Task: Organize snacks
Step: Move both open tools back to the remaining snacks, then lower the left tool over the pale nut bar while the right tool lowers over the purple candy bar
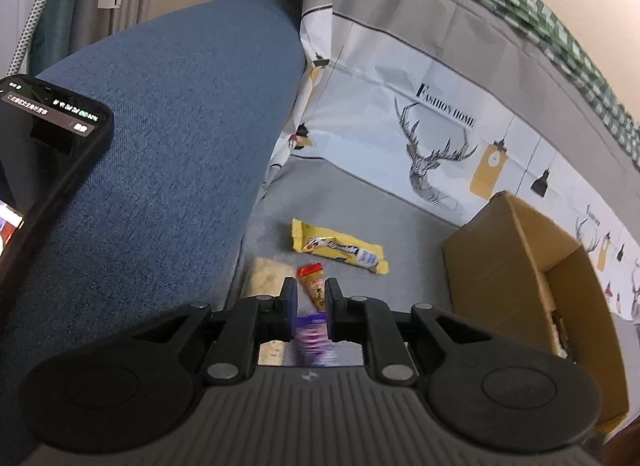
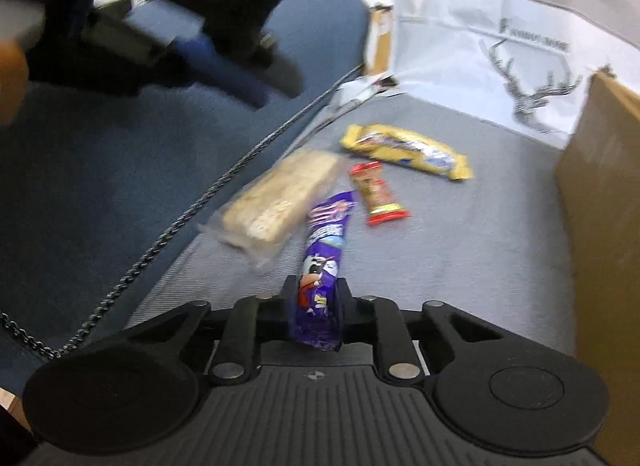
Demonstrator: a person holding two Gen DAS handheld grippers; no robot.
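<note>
Purple wrapper (image 2: 320, 266): glossy, crinkled packet pinched at its near end by the right tongs (image 2: 316, 302); the far end reaches toward the other snacks.
Left tongs (image 1: 311, 306): nearly closed; a blurred purple shape shows between them, grip unclear.
Grey cloth (image 2: 460, 246): ribbed, open toward the right.
Pale bar (image 2: 280, 193): clear film, beside the blue cushion (image 2: 100, 169).
Red packet (image 2: 378, 193): small, flat.
Yellow packet (image 2: 408, 149): long, farther back.
Cardboard box (image 1: 520, 266): open-topped, at the right edge.
</note>
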